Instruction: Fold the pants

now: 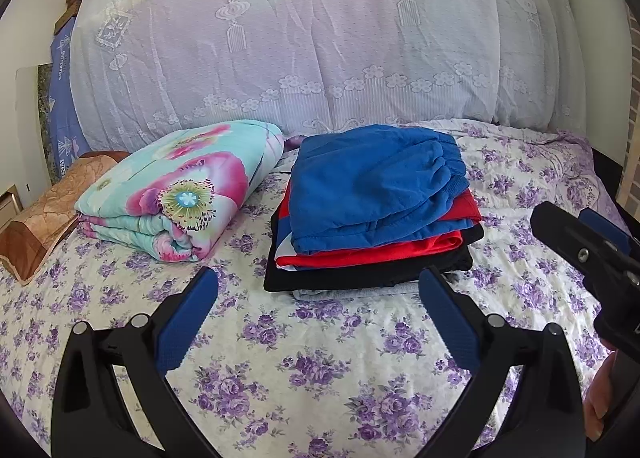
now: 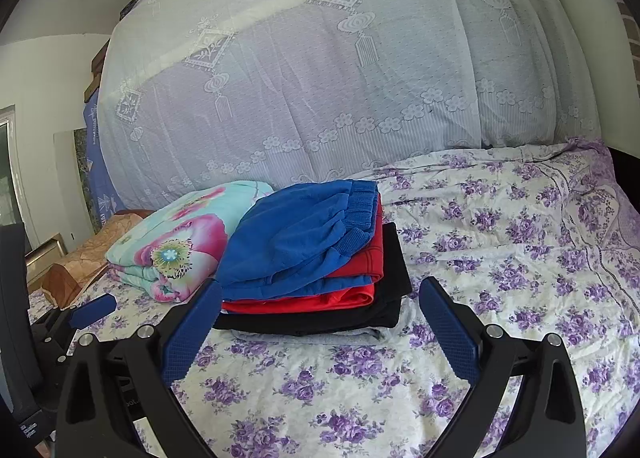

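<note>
- The left gripper [image 1: 318, 286] hangs over the bed with its two blue-padded fingers [image 1: 188, 318] spread wide apart and nothing between them.
- The right gripper [image 2: 320, 294] is likewise spread wide and empty, low over the bed, its finger tips either side of the near edge of the clothes pile as its own camera sees it; whether they touch the cloth cannot be told.
- In the left wrist view the right gripper shows at the right edge, to the right of the pile, and part of a hand [image 1: 600, 402] shows on its handle.
- In the right wrist view one blue finger of the left gripper shows at the lower left, beside the folded quilt.
- Just ahead of both grippers lies the bed sheet [image 1: 360, 358], white with purple flowers, somewhat wrinkled.
- On the sheet sits a pile of folded clothes: blue pants [image 1: 372, 186] on top, with the ribbed elastic waistband toward the right.
- Under the blue pants lies a red garment [image 1: 360, 254], under that a black garment [image 1: 340, 276], and at the bottom a grey garment [image 1: 352, 292] showing only as a thin edge.
- To the left of the pile, just beside it, lies a folded quilt [image 1: 180, 190], pale turquoise with large pink flowers.
- Further left, at the edge of the bed, lies a brown patterned pillow [image 1: 44, 222].
- Behind everything rises a large mound covered by a white lace cloth [image 1: 300, 38] with a flowered border.
</note>
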`<state>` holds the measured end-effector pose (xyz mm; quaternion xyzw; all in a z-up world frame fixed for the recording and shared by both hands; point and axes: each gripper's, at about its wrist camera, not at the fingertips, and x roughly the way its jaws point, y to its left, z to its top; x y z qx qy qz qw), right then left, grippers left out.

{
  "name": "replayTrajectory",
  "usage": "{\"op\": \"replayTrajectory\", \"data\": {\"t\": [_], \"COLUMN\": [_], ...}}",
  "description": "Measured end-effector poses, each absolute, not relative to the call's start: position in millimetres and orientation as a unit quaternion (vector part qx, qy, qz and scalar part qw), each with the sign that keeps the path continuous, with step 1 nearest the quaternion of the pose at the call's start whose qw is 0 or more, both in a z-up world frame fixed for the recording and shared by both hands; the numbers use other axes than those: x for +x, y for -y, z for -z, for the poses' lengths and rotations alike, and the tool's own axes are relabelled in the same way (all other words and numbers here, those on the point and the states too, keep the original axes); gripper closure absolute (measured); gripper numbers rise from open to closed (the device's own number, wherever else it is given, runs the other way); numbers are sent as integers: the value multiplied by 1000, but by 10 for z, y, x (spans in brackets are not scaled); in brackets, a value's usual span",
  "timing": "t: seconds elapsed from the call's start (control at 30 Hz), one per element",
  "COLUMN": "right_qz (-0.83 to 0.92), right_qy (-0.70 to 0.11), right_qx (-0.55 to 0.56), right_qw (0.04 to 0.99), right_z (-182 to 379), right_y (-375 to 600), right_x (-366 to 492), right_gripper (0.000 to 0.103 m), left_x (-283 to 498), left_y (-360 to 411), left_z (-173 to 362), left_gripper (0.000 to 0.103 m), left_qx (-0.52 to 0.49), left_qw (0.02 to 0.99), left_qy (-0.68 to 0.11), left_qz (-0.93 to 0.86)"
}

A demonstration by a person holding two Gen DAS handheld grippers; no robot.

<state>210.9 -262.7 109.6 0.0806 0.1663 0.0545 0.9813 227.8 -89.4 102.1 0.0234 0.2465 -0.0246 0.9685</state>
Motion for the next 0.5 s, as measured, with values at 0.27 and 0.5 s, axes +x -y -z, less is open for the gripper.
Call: {"op": "replayTrajectory", "data": {"t": [0.27, 0.5], "right_qz": [-55, -55], "right_qy": [-167, -167], "right_qx": [81, 81], "right_qw": [981, 981], "right_z": [-1094, -1096], "right_y": [2628, 2633], "right_x": [2110, 2111], "right_gripper": [4, 4], "left_x": [2249, 2249], "left_y": [916, 921], "left_z": [-1042, -1041], "left_gripper": [5, 5], "left_qx": [29, 27], "left_qw": [970, 969], "left_qy": [-239, -242], "left_qz": [35, 27]}}
